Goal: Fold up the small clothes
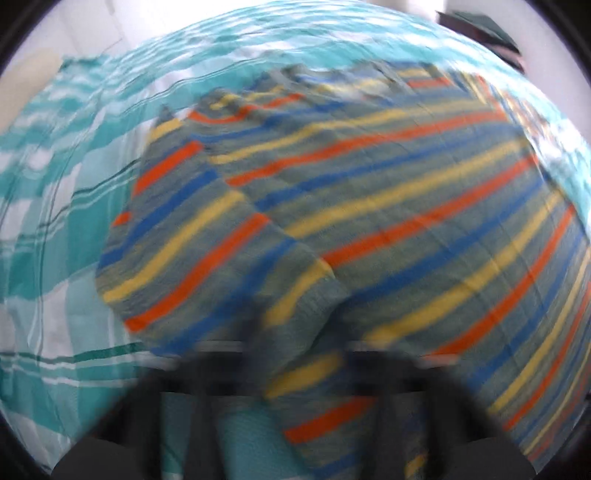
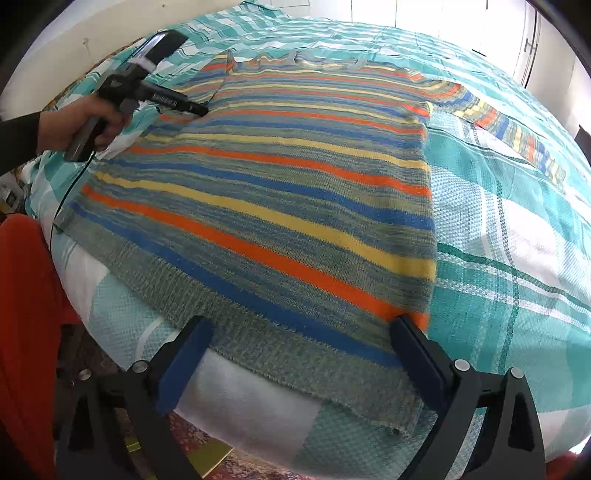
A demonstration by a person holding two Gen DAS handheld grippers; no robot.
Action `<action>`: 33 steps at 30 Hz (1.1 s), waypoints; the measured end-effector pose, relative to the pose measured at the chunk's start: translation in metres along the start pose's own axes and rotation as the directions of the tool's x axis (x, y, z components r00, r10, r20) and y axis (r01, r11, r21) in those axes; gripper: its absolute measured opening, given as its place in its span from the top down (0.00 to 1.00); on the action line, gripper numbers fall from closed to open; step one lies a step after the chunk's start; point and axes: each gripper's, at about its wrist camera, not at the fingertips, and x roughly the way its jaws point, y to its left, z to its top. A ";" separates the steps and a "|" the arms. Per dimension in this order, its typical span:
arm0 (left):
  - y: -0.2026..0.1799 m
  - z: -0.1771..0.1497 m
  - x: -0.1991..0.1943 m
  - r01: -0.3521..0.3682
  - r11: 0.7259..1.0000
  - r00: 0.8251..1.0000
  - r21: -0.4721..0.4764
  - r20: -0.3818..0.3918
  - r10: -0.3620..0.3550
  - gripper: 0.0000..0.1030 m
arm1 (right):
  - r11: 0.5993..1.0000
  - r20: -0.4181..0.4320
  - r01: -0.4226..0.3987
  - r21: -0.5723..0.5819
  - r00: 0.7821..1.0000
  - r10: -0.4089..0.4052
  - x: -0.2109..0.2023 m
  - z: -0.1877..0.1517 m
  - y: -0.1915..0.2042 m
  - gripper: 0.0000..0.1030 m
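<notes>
Striped sweater (image 2: pixel 280 206) lies lengthwise, collar away.

Daylight poured in from the windows (image 2: pixel 424 14) behind the bed, bright enough to wash them out to white. The left wrist view was smeared all over with motion blur, the striped sweater (image 1: pixel 369 206) soft and streaky. The right wrist view was sharp, evenly lit, with faint shadows. Both pictures bulged like fisheyes, and their corners went black.
</notes>
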 end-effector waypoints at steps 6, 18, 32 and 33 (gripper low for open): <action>0.130 0.017 -0.066 0.164 0.905 0.974 -0.394 0.211 -0.084 0.97 | 1.000 0.001 0.006 0.013 1.000 -0.006 0.000 -0.002 0.000 0.05; 0.309 -0.103 -0.034 0.340 0.342 0.934 -0.876 0.356 -0.015 0.34 | 1.000 0.000 0.021 0.009 1.000 -0.021 0.003 -0.003 0.002 0.01; 0.269 -0.086 -0.006 0.218 0.446 0.967 -0.868 0.255 0.025 0.93 | 0.999 -0.008 0.053 -0.008 0.999 -0.053 0.007 -0.003 0.007 0.00; 0.265 -0.090 -0.015 0.198 0.451 0.966 -0.870 0.251 0.059 0.93 | 0.999 -0.008 0.053 -0.007 0.999 -0.053 0.007 -0.002 0.006 0.00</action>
